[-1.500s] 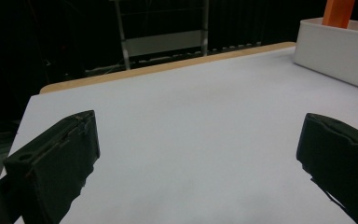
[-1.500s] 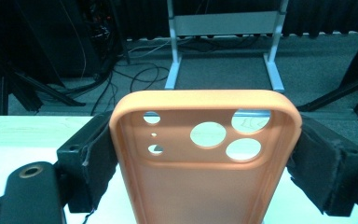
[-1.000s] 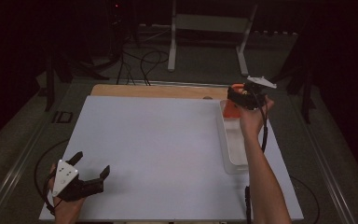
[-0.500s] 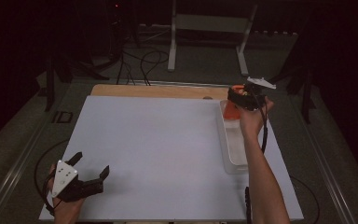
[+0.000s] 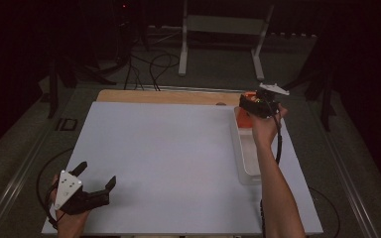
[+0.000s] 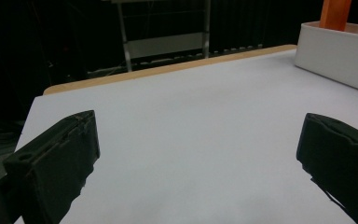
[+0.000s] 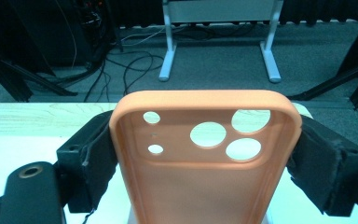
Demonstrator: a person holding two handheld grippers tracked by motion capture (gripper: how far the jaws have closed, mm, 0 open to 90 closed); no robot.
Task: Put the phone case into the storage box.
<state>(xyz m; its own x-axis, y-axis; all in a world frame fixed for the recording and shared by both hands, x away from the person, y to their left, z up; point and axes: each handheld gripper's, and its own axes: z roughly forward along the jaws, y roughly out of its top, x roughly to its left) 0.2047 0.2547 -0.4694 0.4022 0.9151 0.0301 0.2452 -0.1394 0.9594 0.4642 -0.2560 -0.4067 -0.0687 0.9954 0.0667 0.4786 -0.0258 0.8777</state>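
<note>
Right gripper (image 5: pixel 248 105) clamped on the orange phone case (image 7: pixel 205 163); left gripper (image 5: pixel 96 181) idle with its jaws wide apart.

We see the case held upright between the right jaws, pads pressing both long edges, camera cutouts at the top and the hollow inside facing the gripper's camera. From the high view we have that gripper over the far end of the white tray (image 5: pixel 245 163), which sits along the right edge of the white board (image 5: pixel 168 158); the case shows as an orange patch there. The left gripper sits near the board's near-left corner, well apart from the tray, nothing between its jaws. In the left gripper view the case stands up out of the tray.
</note>
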